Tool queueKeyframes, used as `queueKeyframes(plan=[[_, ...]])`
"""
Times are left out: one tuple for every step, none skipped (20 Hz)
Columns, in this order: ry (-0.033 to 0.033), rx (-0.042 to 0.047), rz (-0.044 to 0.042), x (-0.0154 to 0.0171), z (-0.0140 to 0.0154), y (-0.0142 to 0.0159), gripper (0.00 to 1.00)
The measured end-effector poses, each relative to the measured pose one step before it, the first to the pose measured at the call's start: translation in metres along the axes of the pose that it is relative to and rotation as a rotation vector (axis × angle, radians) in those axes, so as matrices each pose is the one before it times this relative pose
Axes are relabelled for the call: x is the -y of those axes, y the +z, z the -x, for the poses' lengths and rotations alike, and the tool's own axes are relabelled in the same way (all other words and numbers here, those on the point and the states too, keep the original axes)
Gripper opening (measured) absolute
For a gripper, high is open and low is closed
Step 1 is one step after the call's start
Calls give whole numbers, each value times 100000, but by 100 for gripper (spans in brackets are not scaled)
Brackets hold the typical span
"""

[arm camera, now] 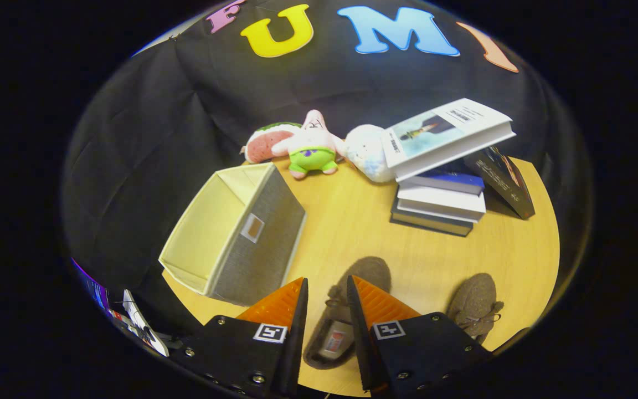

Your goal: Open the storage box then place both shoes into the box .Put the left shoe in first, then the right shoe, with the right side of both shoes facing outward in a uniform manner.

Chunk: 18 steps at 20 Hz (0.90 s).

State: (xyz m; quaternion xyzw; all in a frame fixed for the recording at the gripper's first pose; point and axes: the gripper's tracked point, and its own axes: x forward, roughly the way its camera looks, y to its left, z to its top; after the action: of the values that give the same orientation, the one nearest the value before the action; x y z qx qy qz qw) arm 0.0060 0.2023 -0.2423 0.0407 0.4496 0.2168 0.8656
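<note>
While the storage box (230, 233) already lies open ahead-left of the claw (327, 302), its fingers stand apart astride one shoe (346, 310), not yet pressing it. Closing and lifting comes next, I judge. The other shoe (474, 310) sits right, near the tabletop (352, 221) edge; books (441, 199) stand beyond.

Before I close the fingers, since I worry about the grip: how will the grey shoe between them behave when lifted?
The grey shoe looks like soft felt or knit, so its collar will probably squash between the open gripper fingers. It seems light. Held at the opening, its toe may sag or swing.
</note>
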Motion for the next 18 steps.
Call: queueKeyframes(plan=[[-1593,-2118,-1324,805,-121,-1153,42],[-1078,-2272,-1339,654,-160,-1042,42],[-313,-1942,-758,437,-344,-1147,42],[-1219,-2498,456,526,-370,-977,42],[-1276,-2510,206,505,-465,-1005,42],[-654,-2268,-1113,235,-453,-773,42],[-517,-1981,-1005,108,-544,-661,42],[-1443,-1911,318,419,-658,-519,42],[-797,-1698,891,212,-454,-403,42],[-122,-1308,178,16,-386,-266,42],[-427,-898,-208,112,-634,-117,42],[-504,-321,-453,65,-407,72,42],[-1161,-1514,-292,224,-447,-125,42],[317,-1714,-881,-92,-461,-255,42],[-365,-421,-1088,119,-444,98,42],[-1878,-104,-661,518,-393,90,42],[504,-184,-1830,-182,-797,-3,42],[-1391,-1759,-1519,255,388,-200,32]])
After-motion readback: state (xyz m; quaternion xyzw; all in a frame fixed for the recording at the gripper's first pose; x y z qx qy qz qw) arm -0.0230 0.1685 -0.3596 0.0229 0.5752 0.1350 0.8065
